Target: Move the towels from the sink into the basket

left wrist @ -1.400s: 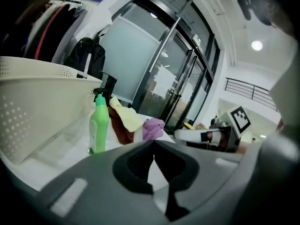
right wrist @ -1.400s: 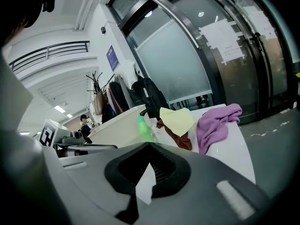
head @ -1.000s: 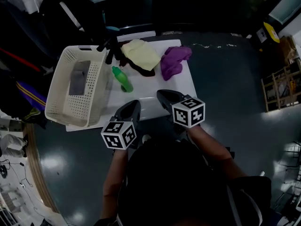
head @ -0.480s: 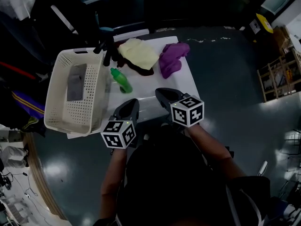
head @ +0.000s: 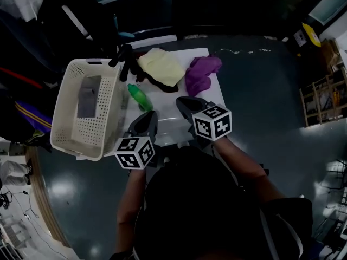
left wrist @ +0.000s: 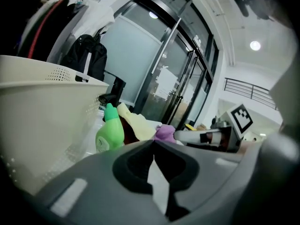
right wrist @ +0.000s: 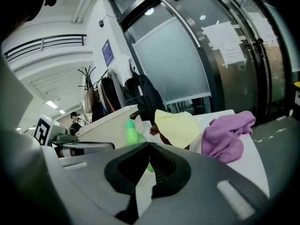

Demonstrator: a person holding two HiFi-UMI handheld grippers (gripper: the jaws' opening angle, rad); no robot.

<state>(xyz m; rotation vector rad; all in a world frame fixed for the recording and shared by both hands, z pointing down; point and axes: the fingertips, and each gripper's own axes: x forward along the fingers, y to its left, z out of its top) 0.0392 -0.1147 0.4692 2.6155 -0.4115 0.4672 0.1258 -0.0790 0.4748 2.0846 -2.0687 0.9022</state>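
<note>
A yellow towel [head: 161,65] lies over a dark brown one [head: 162,84] at the back of the white sink top [head: 165,103]. A purple towel [head: 200,73] is bunched at its right edge. The white perforated basket [head: 87,108] stands to the left with a grey cloth [head: 89,96] inside. My left gripper [head: 149,117] is shut and empty near the sink top's front, beside the basket. My right gripper [head: 182,103] is shut and empty, just short of the purple towel [right wrist: 227,136] and the yellow towel [right wrist: 178,128]. From the left gripper, the yellow towel [left wrist: 137,123] shows ahead.
A green bottle [head: 140,96] lies between the basket and the towels, seen as green bottle [left wrist: 109,133] close ahead of the left gripper. A black faucet [head: 126,58] stands at the back. Dark floor surrounds the table; wooden racks [head: 321,96] stand far right.
Both grippers have moved forward over the sink top toward the towels. Their jaws have stayed shut.
</note>
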